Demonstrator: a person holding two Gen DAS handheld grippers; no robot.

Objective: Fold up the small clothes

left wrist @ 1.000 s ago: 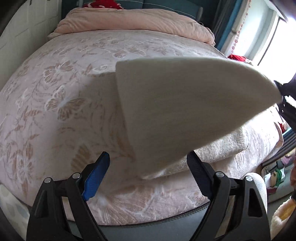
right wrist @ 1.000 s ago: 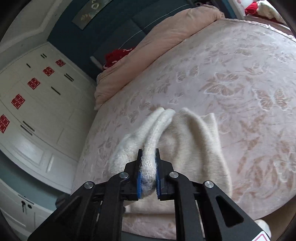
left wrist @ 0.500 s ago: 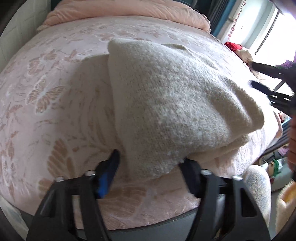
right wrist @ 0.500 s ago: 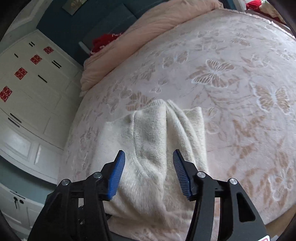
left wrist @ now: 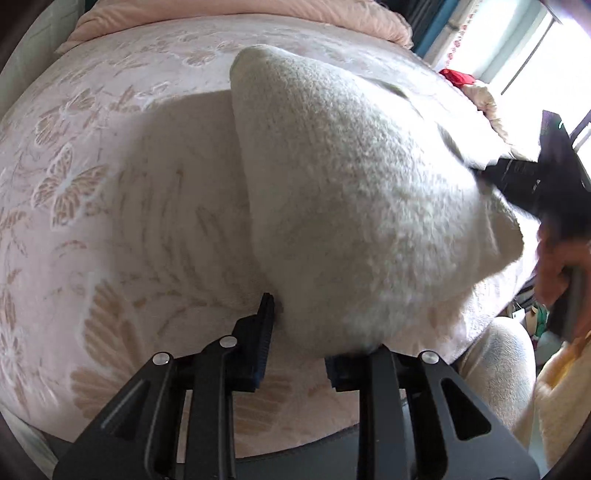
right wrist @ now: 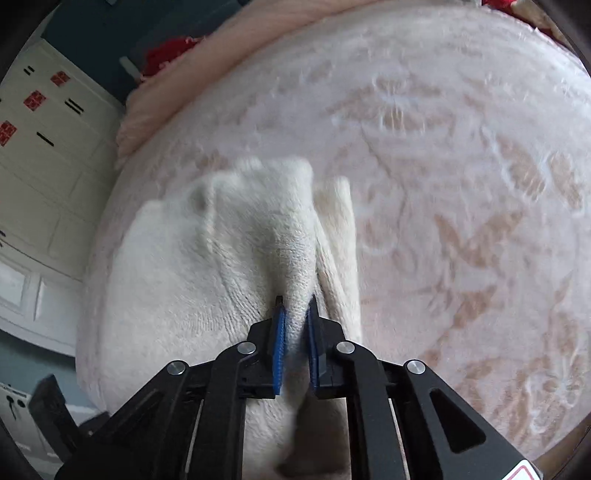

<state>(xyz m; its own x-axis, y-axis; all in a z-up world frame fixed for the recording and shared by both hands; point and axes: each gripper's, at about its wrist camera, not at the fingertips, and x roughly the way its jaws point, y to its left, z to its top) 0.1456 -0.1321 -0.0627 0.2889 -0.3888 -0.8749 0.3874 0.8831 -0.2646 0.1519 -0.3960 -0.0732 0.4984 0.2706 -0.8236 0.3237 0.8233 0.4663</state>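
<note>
A cream knitted garment [left wrist: 354, 192] lies folded on the pink butterfly bedspread [left wrist: 92, 192]. In the left wrist view my left gripper [left wrist: 299, 343] has its jaws closed on the garment's near edge, the cloth bulging up between them. The right gripper [left wrist: 524, 177] shows there at the garment's right edge. In the right wrist view my right gripper [right wrist: 295, 325] is shut on a raised fold of the garment [right wrist: 229, 258], which spreads to the left and ahead.
A rolled pink duvet [left wrist: 258, 11] lies along the far side of the bed. White cupboards [right wrist: 40, 155] stand left of the bed. A bright window [left wrist: 528, 40] and red cloth [left wrist: 458, 75] are at the right. The bed's near edge [left wrist: 295, 443] is just below my left gripper.
The right gripper dropped the lifted fold, opened, then shut on a new fold. The left gripper moved in and closed on the garment's near edge.
</note>
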